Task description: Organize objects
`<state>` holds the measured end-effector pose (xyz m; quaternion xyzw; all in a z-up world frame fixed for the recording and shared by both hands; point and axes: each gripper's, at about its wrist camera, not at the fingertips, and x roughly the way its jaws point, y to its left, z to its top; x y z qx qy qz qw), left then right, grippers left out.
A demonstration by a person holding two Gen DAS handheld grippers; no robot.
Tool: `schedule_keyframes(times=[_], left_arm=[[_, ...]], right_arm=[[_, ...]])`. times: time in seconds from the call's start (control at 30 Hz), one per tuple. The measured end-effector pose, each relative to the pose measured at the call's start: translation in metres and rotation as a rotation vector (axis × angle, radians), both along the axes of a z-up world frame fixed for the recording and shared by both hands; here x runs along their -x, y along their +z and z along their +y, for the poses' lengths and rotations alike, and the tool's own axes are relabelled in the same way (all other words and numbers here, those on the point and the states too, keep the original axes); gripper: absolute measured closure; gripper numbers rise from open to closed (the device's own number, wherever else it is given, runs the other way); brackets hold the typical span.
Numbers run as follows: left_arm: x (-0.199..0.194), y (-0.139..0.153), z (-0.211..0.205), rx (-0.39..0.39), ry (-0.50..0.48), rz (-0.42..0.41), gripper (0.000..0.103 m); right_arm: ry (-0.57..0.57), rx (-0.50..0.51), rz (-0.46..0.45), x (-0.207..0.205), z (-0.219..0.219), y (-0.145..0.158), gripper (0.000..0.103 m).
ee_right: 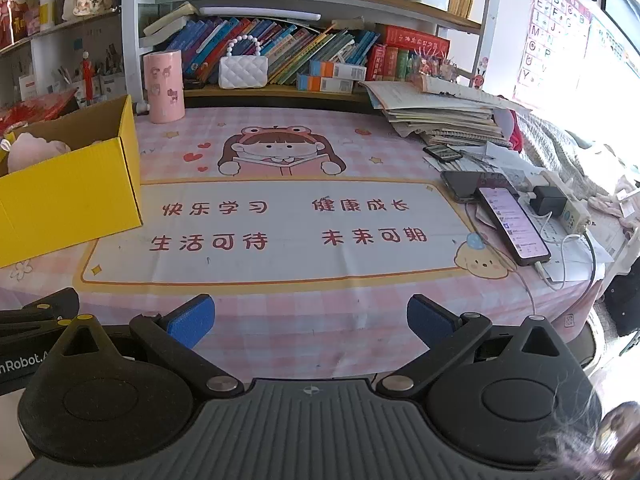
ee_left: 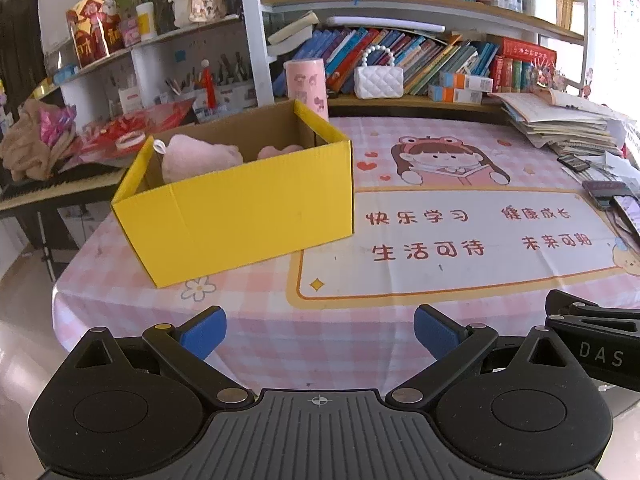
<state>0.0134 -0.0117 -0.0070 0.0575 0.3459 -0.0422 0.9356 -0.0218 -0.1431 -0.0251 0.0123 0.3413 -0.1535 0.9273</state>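
Observation:
An open yellow cardboard box (ee_left: 240, 208) stands on the left part of the pink checked table; the right wrist view shows the yellow box (ee_right: 72, 196) at its left edge. Inside lie pink plush toys (ee_left: 200, 158), partly hidden by the box wall, and the same pink plush (ee_right: 34, 150) peeks over the rim. My left gripper (ee_left: 320, 334) hovers open before the table's near edge, right of the box, nothing between its blue pads. My right gripper (ee_right: 310, 320) is open too, empty, facing the printed mat (ee_right: 280, 232) in the table's middle.
A pink cylinder (ee_right: 164, 86) stands at the back behind the box. Two phones (ee_right: 512, 224) with a charger and cables lie at the right, beside a stack of papers (ee_right: 440, 116). Bookshelves (ee_right: 300, 48) with a white handbag (ee_right: 243, 70) line the back.

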Motion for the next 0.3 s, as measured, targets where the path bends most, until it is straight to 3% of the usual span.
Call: schedule_keyframes(times=[0.3], left_arm=[[-0.0046,-0.0038,-0.0035,-0.005,0.008,0.012,0.001]], right_arm=[[0.009,0.003,0.02,-0.0054,-0.0042,-0.004,0.0]])
